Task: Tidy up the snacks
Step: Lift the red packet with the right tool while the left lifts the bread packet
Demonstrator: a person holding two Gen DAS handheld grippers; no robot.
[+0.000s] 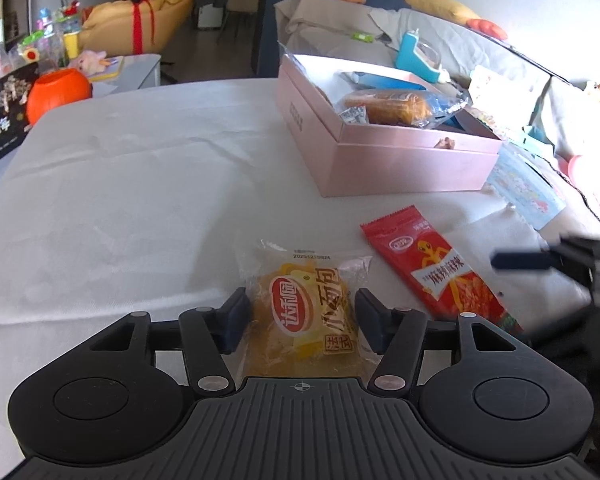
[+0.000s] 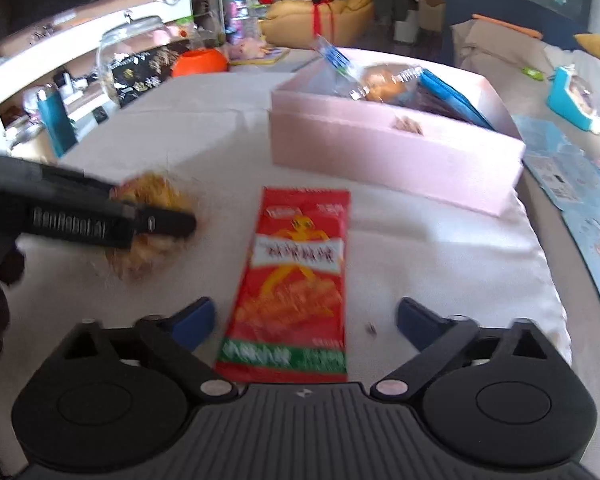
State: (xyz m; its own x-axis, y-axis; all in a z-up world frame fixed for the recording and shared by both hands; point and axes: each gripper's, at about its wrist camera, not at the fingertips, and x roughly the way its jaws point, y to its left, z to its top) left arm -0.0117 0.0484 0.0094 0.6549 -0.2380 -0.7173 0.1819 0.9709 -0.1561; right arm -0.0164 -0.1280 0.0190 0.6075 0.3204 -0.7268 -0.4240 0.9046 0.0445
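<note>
Straddling a small bread packet (image 1: 306, 312), the left gripper (image 1: 300, 316) has its jaws spread to either side of the clear wrapper, the blue pads just beside the packet's edges; whether they already touch it cannot be told, and nothing is pinched yet. The packet lies flat on the white cloth (image 1: 120, 184), directly between the fingers and close in toward the gripper body.

Ahead of the left gripper and to its right sits the pink box (image 1: 400, 168), lid off, with a wrapped cake and other packets already inside (so the sorting looks partly done). A red spicy-snack sachet (image 1: 436, 268) lies just right of the bread packet, apart from it.

The right gripper (image 2: 304, 320) hangs over that same red sachet (image 2: 296, 280), its jaws wide open and well clear of both long edges, holding nothing. From its side, the left gripper (image 2: 156, 220) shows off to the left, over the bread, though the view is blurred.

The step in hand appears to be the pickup of both loose snacks. Next, I judge, each gripper must close across its packet's width gently, since the bread will squash, then lift and carry forward to the box.
</note>
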